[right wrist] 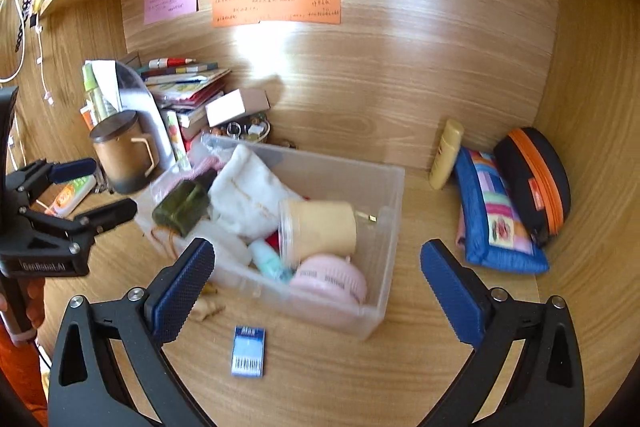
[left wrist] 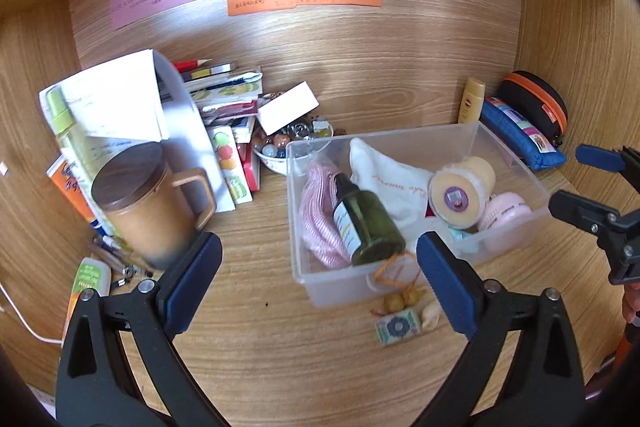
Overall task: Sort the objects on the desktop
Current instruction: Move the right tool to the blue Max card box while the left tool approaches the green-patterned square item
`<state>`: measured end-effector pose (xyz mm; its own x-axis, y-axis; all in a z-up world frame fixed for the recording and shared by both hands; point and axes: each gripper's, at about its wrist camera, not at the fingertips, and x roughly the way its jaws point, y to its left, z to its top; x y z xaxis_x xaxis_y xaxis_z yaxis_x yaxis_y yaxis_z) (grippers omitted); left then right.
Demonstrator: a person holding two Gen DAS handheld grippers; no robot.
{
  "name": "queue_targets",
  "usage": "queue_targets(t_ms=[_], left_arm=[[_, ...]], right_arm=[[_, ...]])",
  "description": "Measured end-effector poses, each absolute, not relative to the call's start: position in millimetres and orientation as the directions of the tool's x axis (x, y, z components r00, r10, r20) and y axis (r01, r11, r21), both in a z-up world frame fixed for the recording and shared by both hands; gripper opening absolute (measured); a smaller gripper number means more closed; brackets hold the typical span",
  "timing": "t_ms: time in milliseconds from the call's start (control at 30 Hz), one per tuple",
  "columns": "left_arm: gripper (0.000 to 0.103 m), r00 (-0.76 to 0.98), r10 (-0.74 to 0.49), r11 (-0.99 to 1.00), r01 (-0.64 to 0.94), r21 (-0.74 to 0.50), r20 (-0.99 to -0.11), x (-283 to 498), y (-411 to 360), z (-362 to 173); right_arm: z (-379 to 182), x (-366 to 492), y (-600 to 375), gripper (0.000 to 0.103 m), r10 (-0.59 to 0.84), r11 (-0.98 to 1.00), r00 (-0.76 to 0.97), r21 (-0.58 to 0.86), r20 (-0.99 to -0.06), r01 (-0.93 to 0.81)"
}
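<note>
One translucent rectangular plastic bin [left wrist: 496, 143], full.

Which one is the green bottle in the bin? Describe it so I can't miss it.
Find the clear plastic bin mid-desk. The green bottle lies on its side in the bin's left half, between the pink cord and white cloth. It's the only dark, glassy item.

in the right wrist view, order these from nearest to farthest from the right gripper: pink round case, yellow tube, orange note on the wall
From the right gripper:
1. Pink round case, in the clear bin's near corner, just ahead.
2. Yellow tube, leaning at the back wall, right of the bin.
3. Orange note, high on the back wall.
</note>
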<state>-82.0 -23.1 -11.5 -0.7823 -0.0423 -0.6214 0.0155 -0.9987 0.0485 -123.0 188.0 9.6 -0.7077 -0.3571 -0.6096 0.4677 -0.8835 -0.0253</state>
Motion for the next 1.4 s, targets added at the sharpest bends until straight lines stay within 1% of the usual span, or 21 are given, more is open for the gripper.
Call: queue_targets(t_ms=[367,467,567,733,833,900,1033,1167,1233,1300,1333,1400], left_arm=[[0.099,-0.738,-0.029,-1.0,0.027,0.014,-0.674,-66,-32,-37],[0.099,-0.719,-0.019,-1.0,0.027,-0.001,-0.694,-65,-33,-48],[0.099,-0.696,0.002,-0.999,0.022,-0.024,-0.718,-67,-35,-60],[0.099,-0.647,0.029,-0.999,0.011,-0.047,-0.762,-73,-30,-82],[0.099,-0.615,0.044,-0.999,-0.003,-0.053,-0.787,-77,-26,-94],[0.099,-0.6,0.052,-0.998,-0.017,-0.053,-0.798,-78,-22,-99],[0.099,-0.589,0.065,-0.998,-0.049,-0.044,-0.805,-78,-14,-103],[0.099,-0.569,0.074,-0.997,-0.066,-0.044,-0.819,-82,-7,-108],[0.099,-0.557,0.087,-0.996,-0.075,-0.054,-0.826,-85,-4,-111],[0.099,-0.562,0.068,-0.997,-0.077,-0.031,-0.825,-87,0,-111],[0.099,-0.563,0.067,-0.997,-0.078,-0.028,-0.823,-88,1,-111],[0.099,-0.566,0.069,-0.997,-0.075,-0.032,-0.822,-90,2,-111]], right_arm=[[-33,-98,186,0.103,-0.329,-0.88,-0.648,-0.025,-0.687,0.474],[-42,-93,184,0.103,-0.36,-0.869,-0.618,0.012,-0.699,0.494],[-49,-93,181,0.103,-0.354,-0.871,-0.609,0.013,-0.71,0.491],[-67,-100,174,0.101,-0.36,-0.856,-0.538,0.041,-0.763,0.515],[-77,-100,168,0.095,-0.344,-0.851,-0.529,0.019,-0.776,0.525],[-82,-99,163,0.088,-0.333,-0.843,-0.522,0.0,-0.785,0.538],[-90,-99,158,0.086,-0.332,-0.827,-0.504,-0.011,-0.797,0.562],[-94,-100,157,0.074,-0.328,-0.818,-0.498,-0.023,-0.802,0.575],[-96,-102,156,0.074,-0.327,-0.815,-0.495,-0.024,-0.805,0.579],[-98,-103,156,0.073,-0.321,-0.814,-0.492,-0.03,-0.81,0.58],[-98,-104,155,0.071,-0.318,-0.812,-0.489,-0.033,-0.812,0.582],[-100,-106,154,0.063,-0.316,-0.808,-0.483,-0.035,-0.816,0.588]])
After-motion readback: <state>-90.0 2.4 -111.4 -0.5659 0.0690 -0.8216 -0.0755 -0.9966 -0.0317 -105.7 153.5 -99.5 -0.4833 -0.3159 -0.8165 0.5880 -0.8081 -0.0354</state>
